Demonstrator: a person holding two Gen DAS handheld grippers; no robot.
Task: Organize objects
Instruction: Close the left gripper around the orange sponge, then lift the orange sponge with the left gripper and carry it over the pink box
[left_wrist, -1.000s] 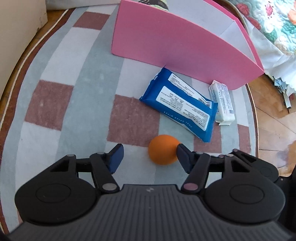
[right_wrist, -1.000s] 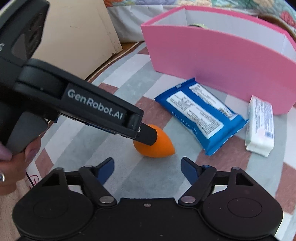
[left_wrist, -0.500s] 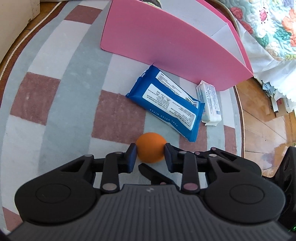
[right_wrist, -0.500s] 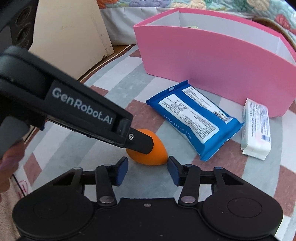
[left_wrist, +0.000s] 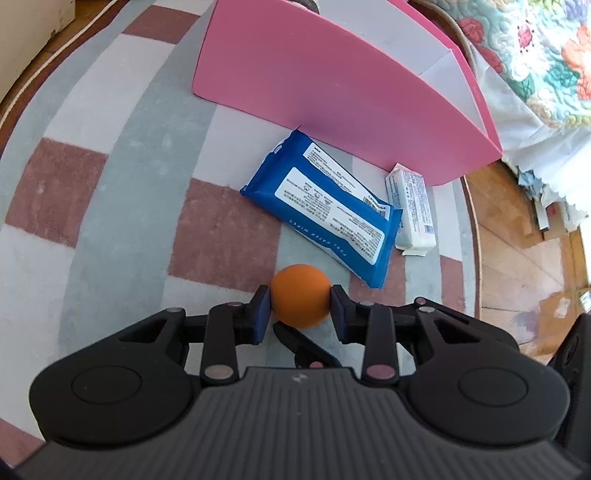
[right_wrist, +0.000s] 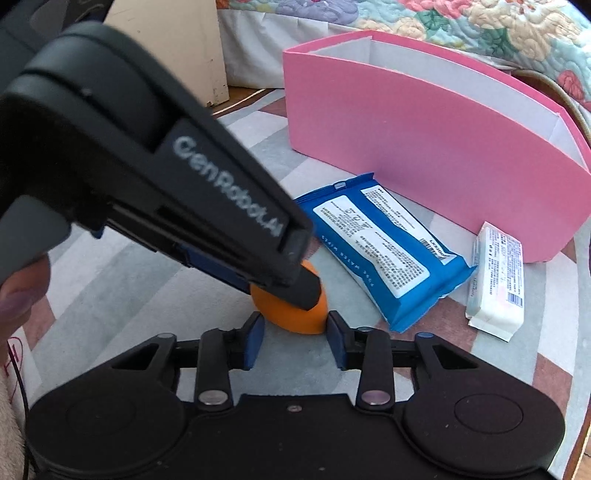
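Left wrist view shows your left claw (left_wrist: 300, 308) clamped on the orange sponge egg (left_wrist: 300, 295), low over the rug (left_wrist: 110, 206). Your right claw (right_wrist: 295, 334) flanks it too; contact unclear. It looks soft and light, so grip its widest part gently.

A bedroom: floral quilt (right_wrist: 424, 26) hanging beside a checked rug (left_wrist: 122, 155).
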